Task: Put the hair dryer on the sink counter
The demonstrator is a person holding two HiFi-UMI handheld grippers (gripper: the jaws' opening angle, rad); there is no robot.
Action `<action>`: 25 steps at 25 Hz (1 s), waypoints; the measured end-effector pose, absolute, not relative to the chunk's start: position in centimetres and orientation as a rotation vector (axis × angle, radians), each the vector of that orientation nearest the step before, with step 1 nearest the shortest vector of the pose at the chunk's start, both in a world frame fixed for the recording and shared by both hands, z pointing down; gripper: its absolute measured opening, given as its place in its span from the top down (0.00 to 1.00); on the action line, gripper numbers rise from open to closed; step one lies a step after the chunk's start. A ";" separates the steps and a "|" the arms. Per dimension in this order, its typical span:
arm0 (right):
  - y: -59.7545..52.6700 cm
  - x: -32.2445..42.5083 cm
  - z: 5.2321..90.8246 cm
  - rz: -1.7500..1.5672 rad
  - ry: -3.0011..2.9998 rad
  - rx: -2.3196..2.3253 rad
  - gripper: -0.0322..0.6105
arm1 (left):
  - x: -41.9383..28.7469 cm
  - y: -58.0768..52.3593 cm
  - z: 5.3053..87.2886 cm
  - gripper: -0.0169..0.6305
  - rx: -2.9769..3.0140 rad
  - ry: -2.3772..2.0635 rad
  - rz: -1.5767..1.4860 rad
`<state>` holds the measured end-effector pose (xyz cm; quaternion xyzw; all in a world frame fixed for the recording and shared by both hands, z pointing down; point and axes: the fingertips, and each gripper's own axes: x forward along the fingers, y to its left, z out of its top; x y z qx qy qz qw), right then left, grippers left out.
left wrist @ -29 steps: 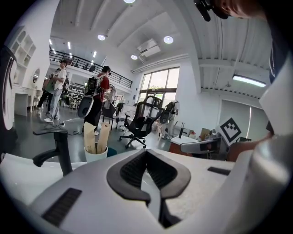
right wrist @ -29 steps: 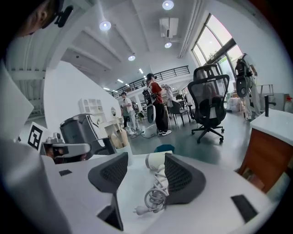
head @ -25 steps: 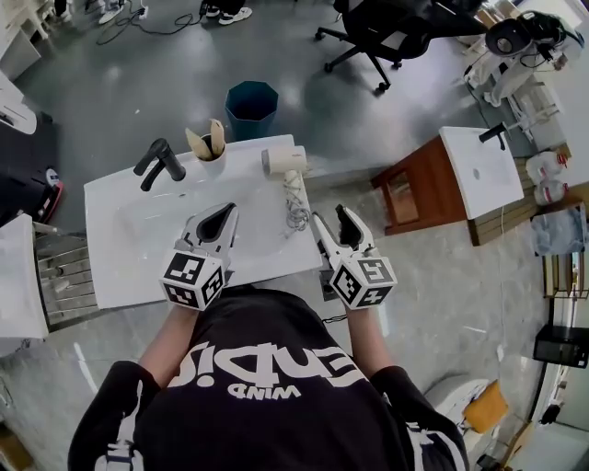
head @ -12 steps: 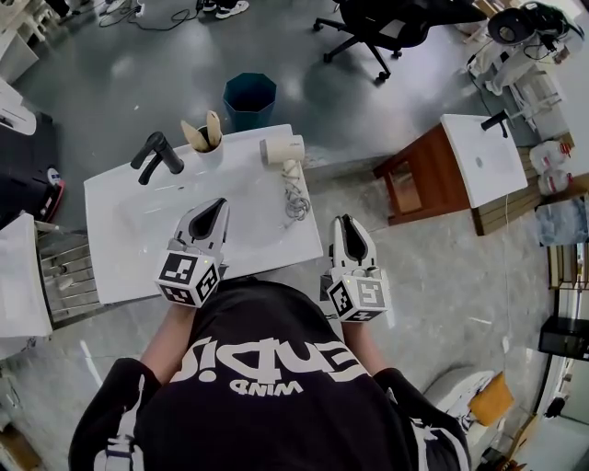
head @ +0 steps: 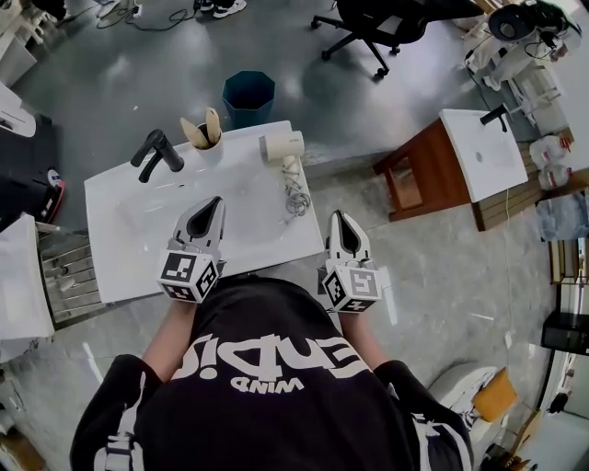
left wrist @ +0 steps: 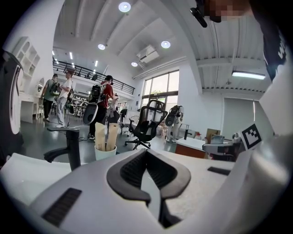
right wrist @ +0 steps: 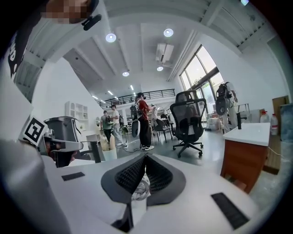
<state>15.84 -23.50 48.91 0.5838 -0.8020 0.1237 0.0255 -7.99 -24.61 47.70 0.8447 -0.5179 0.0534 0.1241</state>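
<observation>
The right gripper [head: 338,217]'s fingers were closed, their dark ribbed pads meeting at the tips with nothing pinched between them; through the slot behind the tips a pale crumpled shape showed, too unclear to name. This gripper hung off the right edge of the sink counter [head: 120,269], near its near right corner, over the grey floor, pointing far. The left gripper [head: 215,201]'s fingers were likewise together at the tips and empty, held over the near part of the counter above the basin [head: 156,221], also pointing far

The hair dryer [head: 281,145] lay on the counter at its far right corner, well apart from both grippers, its cream body on its side. Its cord [head: 294,195] trailed nearward from it in a loose coil along the right edge of the counter, between the dryer and the right gripper but touching neither gripper

Left of the dryer, at the far edge, stood a white cup [head: 211,155] with flat wooden pieces upright in it, and further left a black faucet [head: 156,153]. Beyond the counter a dark blue bin [head: 248,97] sat on the floor, with a black office chair [head: 377,28] farther off to the right. At the right, a second white sink [head: 479,158] rested on a wooden cabinet [head: 419,191]
</observation>
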 end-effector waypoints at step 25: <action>-22.8 14.7 49.5 0.429 -2.473 1.781 0.91 | -7.7 -23.8 47.9 0.96 2.432 -1.505 0.161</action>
